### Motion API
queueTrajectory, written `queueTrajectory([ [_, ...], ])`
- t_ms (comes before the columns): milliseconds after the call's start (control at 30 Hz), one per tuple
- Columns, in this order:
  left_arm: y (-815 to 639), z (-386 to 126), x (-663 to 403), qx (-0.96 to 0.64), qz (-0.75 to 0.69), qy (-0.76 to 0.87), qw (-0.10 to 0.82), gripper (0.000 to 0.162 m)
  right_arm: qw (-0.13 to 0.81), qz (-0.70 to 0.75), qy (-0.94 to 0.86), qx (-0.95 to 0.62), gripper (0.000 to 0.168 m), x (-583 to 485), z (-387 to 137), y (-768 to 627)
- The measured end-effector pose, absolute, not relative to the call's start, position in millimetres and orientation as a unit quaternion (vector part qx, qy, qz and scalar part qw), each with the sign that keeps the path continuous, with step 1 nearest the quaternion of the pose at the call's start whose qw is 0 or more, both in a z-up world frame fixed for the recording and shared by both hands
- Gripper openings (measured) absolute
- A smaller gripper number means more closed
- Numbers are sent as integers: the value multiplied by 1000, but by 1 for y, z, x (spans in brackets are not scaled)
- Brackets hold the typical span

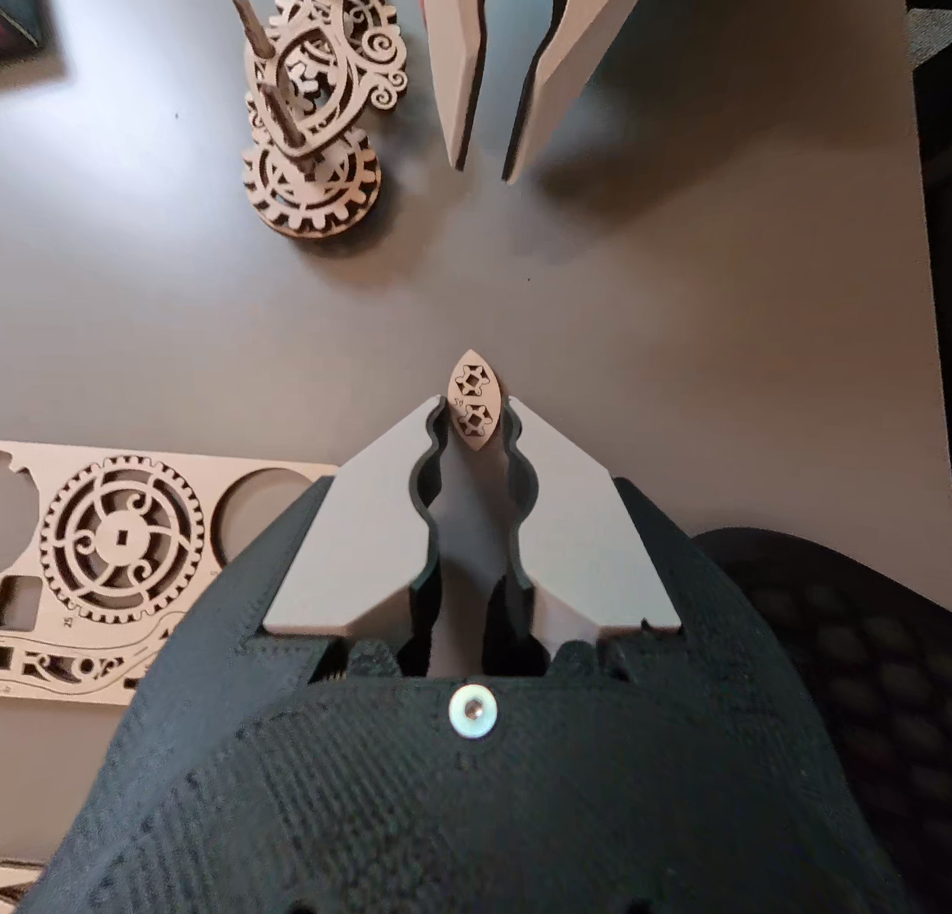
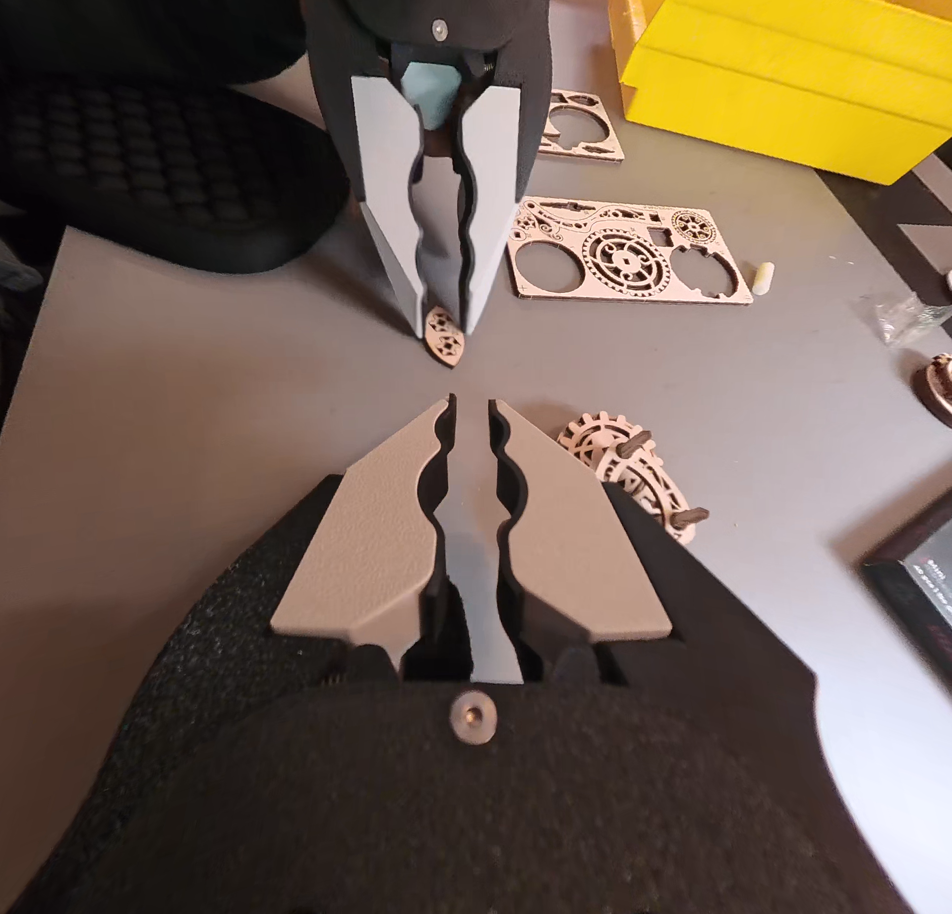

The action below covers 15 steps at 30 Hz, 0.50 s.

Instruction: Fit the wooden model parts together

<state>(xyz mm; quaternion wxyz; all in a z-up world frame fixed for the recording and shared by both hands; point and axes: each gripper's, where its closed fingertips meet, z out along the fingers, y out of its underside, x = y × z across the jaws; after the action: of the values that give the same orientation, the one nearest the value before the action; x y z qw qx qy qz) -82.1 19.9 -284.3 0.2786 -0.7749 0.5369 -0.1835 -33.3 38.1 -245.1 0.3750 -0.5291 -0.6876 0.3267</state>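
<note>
Left gripper (image 1: 474, 400) is pinching a small leaf-shaped wooden piece (image 1: 473, 406) between its fingertips; the piece has two star-like cut-outs and is sticking out past the tips. From the right wrist view the same left gripper (image 2: 444, 330) is pointing down at the grey table (image 2: 206, 400), the leaf-shaped piece (image 2: 444, 344) at or just above the tabletop; contact with the table cannot be told.

Right gripper (image 2: 471, 408) is hovering empty, fingers apart with a narrow gap between them, tips facing the leaf-shaped piece and a little short of it. In the left wrist view the right gripper (image 1: 481, 173) is hanging beyond the piece, nothing between its pads.

Taking the leaf-shaped piece as landmark:
- Partly built wooden gear model (image 1: 314, 117), lying on the table with dark pegs standing out of it, is sitting beyond the piece and to its left in the left wrist view; it is just beside the right gripper's fingers as model (image 2: 633, 477).
- Punched-out wooden parts sheet (image 2: 628, 250), with a large gear ring still in it, is lying flat to the side of the piece, near it.
- A second, smaller sheet (image 2: 579, 127) is lying farther off behind that.
- Yellow box (image 2: 783, 55) is sitting well apart, at the far table edge.
</note>
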Motion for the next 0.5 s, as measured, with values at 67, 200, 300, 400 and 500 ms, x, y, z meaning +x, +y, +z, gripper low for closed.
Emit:
queueTrajectory([
  [67,24,-283,-79,-770,-186,535,294,18,390,329,-691,-513,14,-35,-244,36],
  [200,25,-261,-60,-747,-258,508,342,18,436,284,-720,-459,28,-39,-246,32],
  [300,16,-242,-44,-719,-322,500,360,18,462,278,-722,-434,32,-43,-240,27],
  [400,9,-237,-37,-715,-388,474,337,18,495,261,-740,-373,24,-44,-231,15],
  [500,8,-237,-36,-716,-427,451,319,18,510,224,-759,-337,10,-43,-234,11],
])
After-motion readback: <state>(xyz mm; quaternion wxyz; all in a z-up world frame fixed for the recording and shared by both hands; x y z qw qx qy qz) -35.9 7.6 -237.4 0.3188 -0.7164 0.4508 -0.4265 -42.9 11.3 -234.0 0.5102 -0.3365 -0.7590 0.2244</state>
